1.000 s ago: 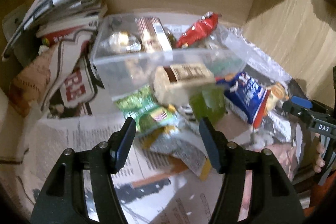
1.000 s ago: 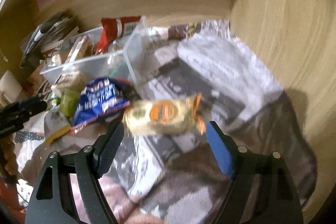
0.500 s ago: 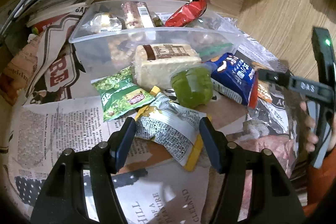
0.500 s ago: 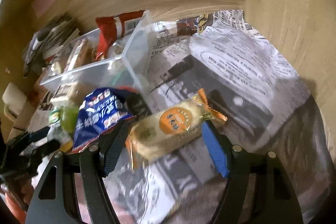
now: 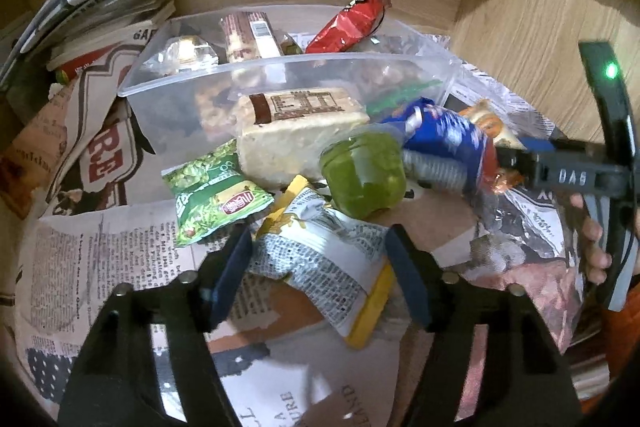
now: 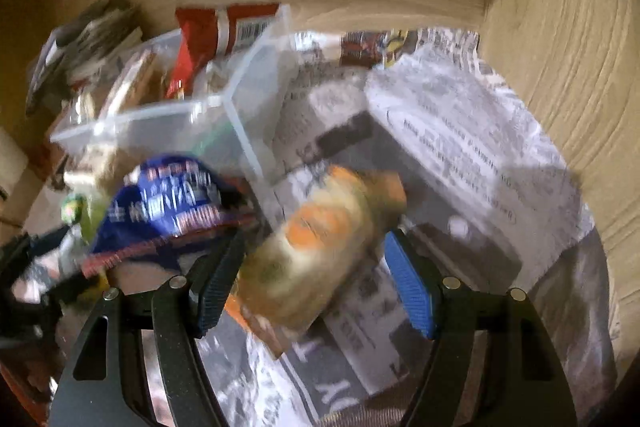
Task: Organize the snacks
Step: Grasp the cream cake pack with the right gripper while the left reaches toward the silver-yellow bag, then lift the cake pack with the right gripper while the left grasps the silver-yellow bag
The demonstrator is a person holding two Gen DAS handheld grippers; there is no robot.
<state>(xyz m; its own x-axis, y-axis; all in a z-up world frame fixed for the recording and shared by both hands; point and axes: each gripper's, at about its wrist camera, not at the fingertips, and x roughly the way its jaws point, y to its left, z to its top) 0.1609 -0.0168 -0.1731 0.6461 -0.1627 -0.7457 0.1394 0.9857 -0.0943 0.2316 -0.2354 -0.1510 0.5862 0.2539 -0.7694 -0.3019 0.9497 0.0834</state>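
A clear plastic bin (image 5: 256,99) holds several snacks, a red packet (image 5: 352,23) among them. In front of it lie a beige bar (image 5: 296,139), a green packet (image 5: 212,195), a green jelly cup (image 5: 364,175), a blue packet (image 5: 444,143) and a grey-and-yellow pouch (image 5: 328,267). My left gripper (image 5: 320,275) is open, its fingers on either side of the pouch. My right gripper (image 6: 316,283) is open around an orange-and-cream wrapped snack (image 6: 320,247), blurred by motion. The bin (image 6: 168,123) and blue packet (image 6: 168,203) lie to its left.
Newspaper (image 6: 440,155) covers the surface. A stack of papers and magazines (image 5: 92,15) lies at the back left. Wooden walls (image 5: 532,39) close in at the back and right. The right gripper's body (image 5: 592,171) shows at the right of the left wrist view.
My left gripper has dropped and moved forward so its fingers straddle the grey-and-yellow pouch. My right gripper has closed in on the orange-and-cream snack, which now sits between its fingers.
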